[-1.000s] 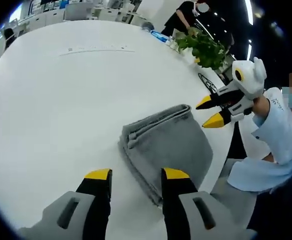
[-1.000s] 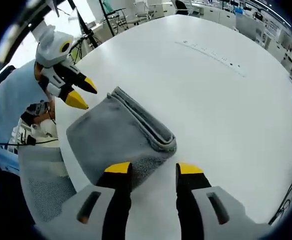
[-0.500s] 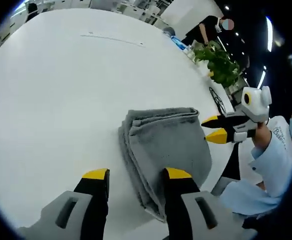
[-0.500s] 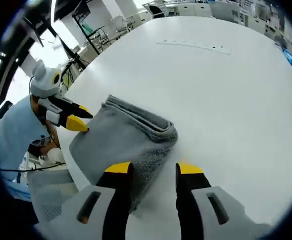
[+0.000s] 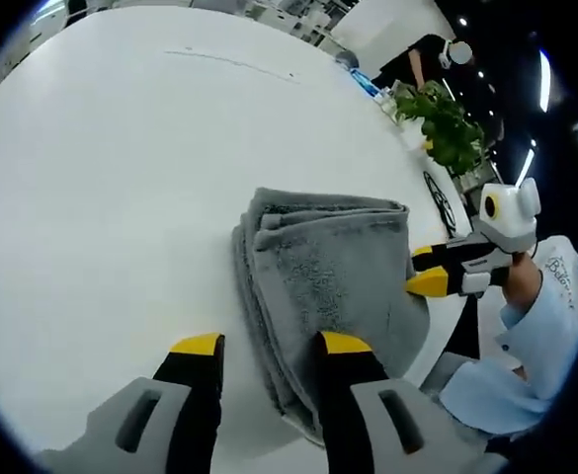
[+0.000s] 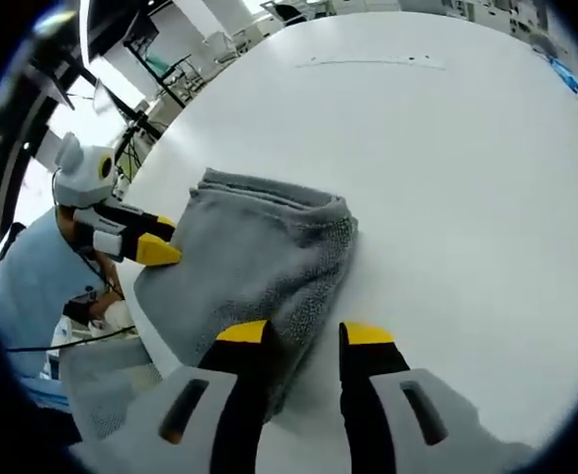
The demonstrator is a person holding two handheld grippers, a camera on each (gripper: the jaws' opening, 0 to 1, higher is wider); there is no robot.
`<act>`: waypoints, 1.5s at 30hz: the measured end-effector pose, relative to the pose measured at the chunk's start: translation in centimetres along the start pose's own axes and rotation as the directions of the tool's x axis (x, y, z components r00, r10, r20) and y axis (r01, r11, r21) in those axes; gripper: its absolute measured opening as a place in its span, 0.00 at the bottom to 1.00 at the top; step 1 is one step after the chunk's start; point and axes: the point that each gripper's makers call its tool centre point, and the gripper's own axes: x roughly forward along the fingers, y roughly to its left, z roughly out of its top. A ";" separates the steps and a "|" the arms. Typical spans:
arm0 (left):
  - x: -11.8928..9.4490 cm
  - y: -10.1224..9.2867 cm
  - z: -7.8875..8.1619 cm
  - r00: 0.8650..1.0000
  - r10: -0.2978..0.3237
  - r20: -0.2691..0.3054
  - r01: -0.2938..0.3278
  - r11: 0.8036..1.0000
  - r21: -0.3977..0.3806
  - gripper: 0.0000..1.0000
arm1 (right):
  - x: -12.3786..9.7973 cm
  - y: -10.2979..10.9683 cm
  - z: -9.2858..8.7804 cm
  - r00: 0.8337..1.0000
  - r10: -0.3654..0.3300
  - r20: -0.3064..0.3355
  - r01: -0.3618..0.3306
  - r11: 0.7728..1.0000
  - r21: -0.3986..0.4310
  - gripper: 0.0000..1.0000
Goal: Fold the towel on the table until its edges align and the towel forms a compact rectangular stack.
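**Towel folded, final squaring in hand**

Towel (image 5: 328,276) lies as a thick grey stack near the table (image 5: 101,178) edge closest to us, its layered folds showing along one side. We hold our left gripper (image 5: 267,346) released, one jaw over bare tabletop and the other over the stack. Our right gripper (image 6: 303,336) is likewise spread, straddling a corner of the stack without pinching it. We judge the folding nearly done: the layers look slightly uneven. Next we would nudge or press the edges flush, keeping the stack from sliding off the table.
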 end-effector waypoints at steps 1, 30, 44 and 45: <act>0.0 -0.1 0.0 1.000 -0.003 -0.002 0.003 1.000 0.001 0.37 | 0.1 0.1 -0.1 1.000 0.001 0.000 -0.001 1.000 0.005 0.26; 1.1 -0.2 2.3 1.000 0.012 -0.003 -0.011 0.977 0.215 0.10 | 1.0 0.7 0.7 0.999 0.042 0.014 -0.042 0.999 0.033 0.05; 1.9 1.0 7.4 0.998 0.029 0.047 -0.039 0.970 0.241 0.10 | 1.2 -1.5 5.9 0.998 0.011 0.061 -0.011 1.000 0.008 0.06; 2.0 1.3 8.1 0.998 0.029 0.050 -0.040 0.969 0.243 0.10 | 1.2 -1.6 6.4 0.998 0.009 0.066 -0.009 1.000 0.006 0.06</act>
